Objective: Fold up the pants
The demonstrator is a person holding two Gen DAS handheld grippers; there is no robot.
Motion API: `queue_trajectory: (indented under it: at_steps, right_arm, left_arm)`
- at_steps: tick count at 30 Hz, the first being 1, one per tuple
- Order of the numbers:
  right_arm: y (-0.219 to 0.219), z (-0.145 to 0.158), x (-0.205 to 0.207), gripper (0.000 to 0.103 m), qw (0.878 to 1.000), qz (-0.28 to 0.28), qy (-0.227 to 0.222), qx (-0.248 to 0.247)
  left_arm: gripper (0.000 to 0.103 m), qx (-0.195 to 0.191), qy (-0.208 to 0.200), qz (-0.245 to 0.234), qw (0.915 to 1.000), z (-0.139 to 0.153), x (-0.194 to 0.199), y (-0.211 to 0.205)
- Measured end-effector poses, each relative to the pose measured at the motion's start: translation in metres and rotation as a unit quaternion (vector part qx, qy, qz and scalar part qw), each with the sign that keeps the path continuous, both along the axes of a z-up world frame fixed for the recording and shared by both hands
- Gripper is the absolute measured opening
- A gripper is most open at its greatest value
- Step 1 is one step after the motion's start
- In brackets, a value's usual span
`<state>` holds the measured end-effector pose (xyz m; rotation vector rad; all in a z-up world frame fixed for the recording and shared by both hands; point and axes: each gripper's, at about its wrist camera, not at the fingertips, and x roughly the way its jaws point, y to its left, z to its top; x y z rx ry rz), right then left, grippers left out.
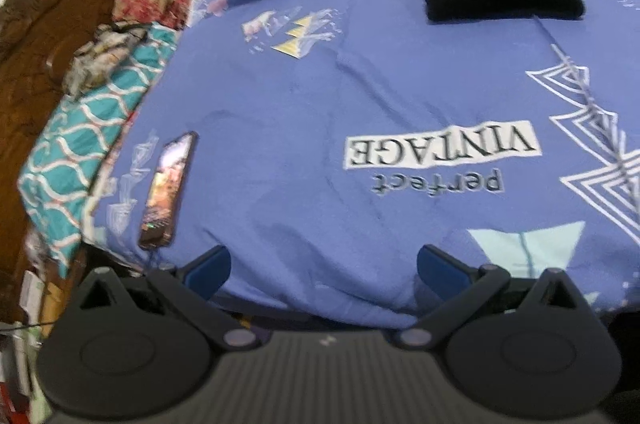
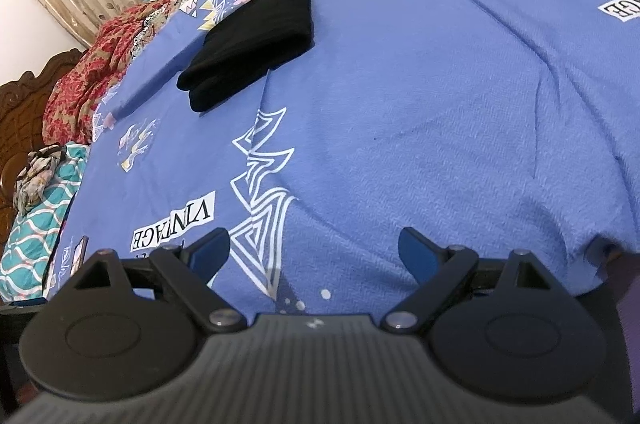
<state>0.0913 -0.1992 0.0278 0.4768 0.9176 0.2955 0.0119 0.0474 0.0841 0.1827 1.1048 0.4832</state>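
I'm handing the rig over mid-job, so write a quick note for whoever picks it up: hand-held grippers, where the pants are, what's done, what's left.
Left hand-held gripper: open, empty, low over the near edge of the blue bedsheet.
Right hand-held gripper: open, empty, also at the near edge.
Black pants: folded into a compact bundle, lying far up the sheet, clear of both grippers.
Phone: on the sheet, left of the left gripper; steer around it.
Done: the fold looks complete.
Left: probably nothing beyond a check that the bundle is tidy.
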Motion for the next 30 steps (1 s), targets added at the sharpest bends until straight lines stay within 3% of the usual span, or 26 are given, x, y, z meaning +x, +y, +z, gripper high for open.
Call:
queue_trajectory:
  at_steps: [8,30]
  right_arm:
    - [0.007,0.003,-0.001,0.093,1.0,0.007,-0.003,-0.018]
    - [0.019,0.007,-0.005,0.093,0.999,0.01,-0.006,-0.037]
  left_arm:
    - [0.103,-0.063,0.01,-0.021,0.9978,-0.006,-0.007,-0.003]
    - [0.103,-0.107,0.034,-0.042,0.9928,-0.015,-0.01,-0.006]
